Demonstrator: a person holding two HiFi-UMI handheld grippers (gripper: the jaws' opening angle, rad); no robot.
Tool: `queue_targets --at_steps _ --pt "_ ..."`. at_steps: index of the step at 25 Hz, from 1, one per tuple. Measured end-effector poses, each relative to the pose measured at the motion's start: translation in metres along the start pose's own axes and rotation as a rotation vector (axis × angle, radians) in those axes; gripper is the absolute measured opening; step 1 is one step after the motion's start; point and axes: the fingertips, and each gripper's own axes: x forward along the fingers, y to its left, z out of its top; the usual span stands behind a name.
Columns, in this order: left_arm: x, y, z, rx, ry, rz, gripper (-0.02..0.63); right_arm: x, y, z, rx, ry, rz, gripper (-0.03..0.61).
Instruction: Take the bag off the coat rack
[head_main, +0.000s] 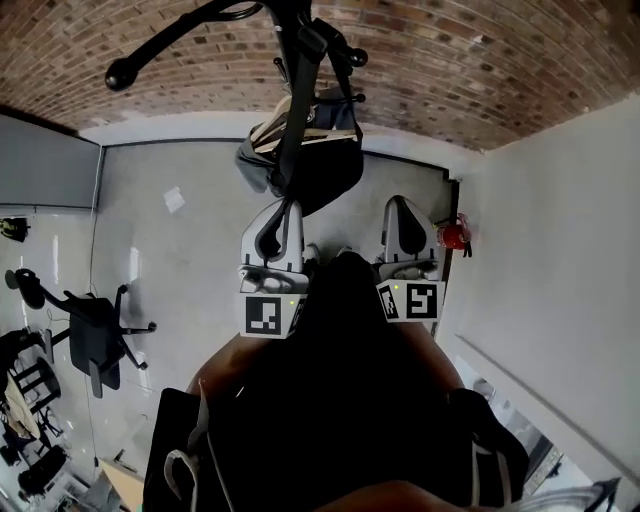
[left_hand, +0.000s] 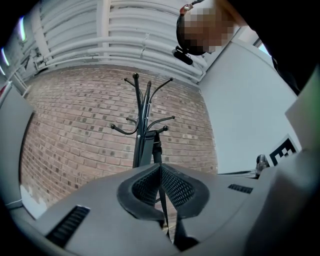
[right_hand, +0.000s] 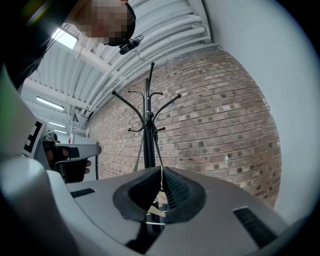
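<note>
The black coat rack (head_main: 300, 60) rises toward me in the head view, with a dark bag (head_main: 318, 170) showing a tan edge hanging from it by a black strap. Both grippers sit below the bag, side by side and pointing at the rack. The left gripper (head_main: 277, 212) is shut and empty, with a black loop from the rack crossing over it. The right gripper (head_main: 403, 205) also looks shut with nothing held. From the left gripper (left_hand: 160, 167) the coat rack (left_hand: 145, 125) and strap (left_hand: 156, 150) stand some way ahead. From the right gripper (right_hand: 161, 169) the coat rack (right_hand: 149, 130) stands against the brick.
A brick wall (left_hand: 75, 130) runs behind the rack and a white wall (head_main: 560, 260) stands to the right. A red fire extinguisher (head_main: 453, 235) sits at that wall's foot. An office chair (head_main: 95, 335) stands at the left. A sheet of paper (head_main: 174, 199) lies on the floor.
</note>
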Motion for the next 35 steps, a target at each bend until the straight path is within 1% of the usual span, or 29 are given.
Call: queue_targets --at_steps 3,6,8,12,15,17,20,21,22,23,25,27,29,32,34,35 --pt "0.008 0.004 -0.016 -0.001 0.046 0.009 0.02 0.018 -0.001 0.004 -0.026 0.0 0.051 0.021" --pt "0.021 0.004 -0.021 -0.034 0.073 0.001 0.02 0.038 -0.002 0.013 -0.004 -0.01 0.103 0.021" --pt "0.028 0.007 -0.021 -0.034 0.073 0.002 0.02 0.051 -0.004 0.021 -0.005 -0.02 0.129 0.021" --pt "0.049 0.017 -0.016 -0.023 0.054 0.03 0.021 0.08 -0.002 0.031 -0.034 -0.037 0.187 0.023" --pt "0.056 0.017 -0.028 -0.008 0.071 0.026 0.021 0.091 -0.004 0.03 -0.029 -0.058 0.21 0.023" --pt "0.063 0.019 -0.028 -0.019 0.064 0.035 0.022 0.099 -0.004 0.025 -0.031 -0.048 0.218 0.023" --pt "0.076 0.028 -0.022 -0.022 0.059 0.073 0.025 0.113 -0.002 0.023 -0.052 -0.02 0.237 0.028" --pt "0.08 0.029 -0.021 -0.022 0.065 0.075 0.031 0.119 -0.001 0.024 -0.059 -0.013 0.25 0.067" --pt "0.086 0.03 -0.02 -0.025 0.066 0.07 0.055 0.124 -0.001 0.024 -0.064 -0.005 0.264 0.111" --pt "0.092 0.03 -0.018 -0.03 0.057 0.064 0.092 0.129 -0.001 0.023 -0.066 0.001 0.278 0.112" --pt "0.103 0.031 -0.014 -0.031 0.036 0.064 0.104 0.138 -0.002 0.022 -0.071 0.009 0.298 0.112" --pt "0.109 0.035 -0.015 -0.024 0.036 0.078 0.107 0.146 -0.002 0.021 -0.071 0.016 0.314 0.112" --pt "0.111 0.039 -0.024 -0.011 0.068 0.098 0.109 0.153 0.0 0.018 -0.073 0.024 0.332 0.112" --pt "0.115 0.039 -0.042 0.042 0.119 0.092 0.117 0.162 0.005 0.013 -0.083 0.035 0.353 0.112" --pt "0.117 0.04 -0.053 0.072 0.133 0.09 0.12 0.168 0.009 0.009 -0.097 0.048 0.367 0.112" --pt "0.117 0.041 -0.056 0.074 0.138 0.095 0.12 0.17 0.011 0.007 -0.104 0.057 0.374 0.112"
